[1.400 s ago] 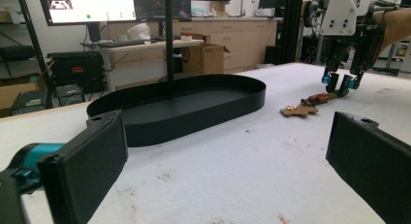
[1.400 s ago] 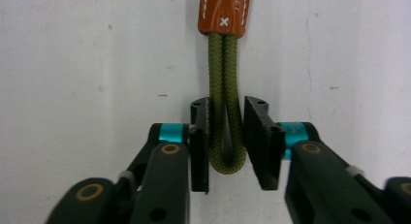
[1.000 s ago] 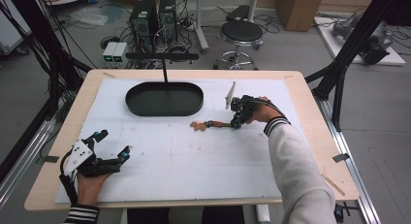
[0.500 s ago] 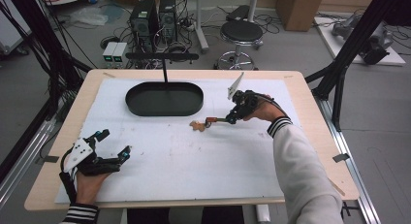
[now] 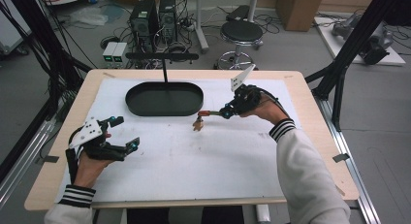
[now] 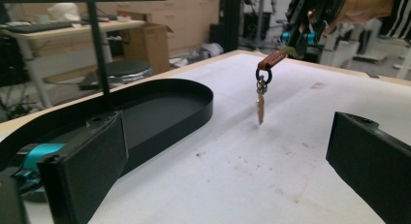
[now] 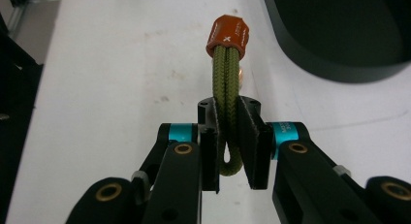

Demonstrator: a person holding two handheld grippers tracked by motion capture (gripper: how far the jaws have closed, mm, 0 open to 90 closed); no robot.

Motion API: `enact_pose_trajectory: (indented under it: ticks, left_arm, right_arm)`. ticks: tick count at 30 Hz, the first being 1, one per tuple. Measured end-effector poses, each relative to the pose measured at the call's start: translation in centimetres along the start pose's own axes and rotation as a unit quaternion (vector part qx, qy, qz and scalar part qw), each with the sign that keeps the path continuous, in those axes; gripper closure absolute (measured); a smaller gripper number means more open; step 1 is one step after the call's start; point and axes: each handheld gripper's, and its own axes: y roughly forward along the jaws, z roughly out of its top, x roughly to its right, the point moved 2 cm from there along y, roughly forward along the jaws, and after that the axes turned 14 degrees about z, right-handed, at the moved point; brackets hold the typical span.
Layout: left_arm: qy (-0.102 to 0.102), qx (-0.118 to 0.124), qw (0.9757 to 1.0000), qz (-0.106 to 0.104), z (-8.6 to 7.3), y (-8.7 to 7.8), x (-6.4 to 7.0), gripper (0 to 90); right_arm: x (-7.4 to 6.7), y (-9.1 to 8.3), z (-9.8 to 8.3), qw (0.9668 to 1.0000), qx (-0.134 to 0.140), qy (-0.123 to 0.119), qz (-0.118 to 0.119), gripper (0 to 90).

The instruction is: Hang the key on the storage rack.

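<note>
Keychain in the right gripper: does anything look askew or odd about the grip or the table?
Nothing stands out. The right gripper pinches the keychain by its green cord loop, the key hanging straight. The black tray sits flat; the white mat shows only faint smudges.

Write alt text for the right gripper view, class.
The right gripper pinches a green cord loop between its fingers; an orange clasp caps the cord. Below lies a white table cover, with a black tray at upper right.

- The right gripper (image 5: 224,111) is raised above the table's far middle, jaws clamped tight, forearm reaching forward.
- The left gripper (image 5: 125,133) hovers near the front left, jaws spread wide, nothing between them.
</note>
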Motion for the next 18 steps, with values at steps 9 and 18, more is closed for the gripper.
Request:
enact_pose_trajectory:
  ticks: [9,18]
  left_arm:
    - [0.018,-0.013,0.998,-0.059,3.1,2.5,0.1,1.7]
    - [0.034,-0.033,0.9915,-0.121,5.4,4.4,0.8,1.7]
  right_arm:
    - [-2.6,-1.3,1.3,0.9986,0.041,-0.034,-0.006,80.1]
    - [-4.6,-1.0,2.8,0.9952,0.073,-0.064,0.002,80.1]
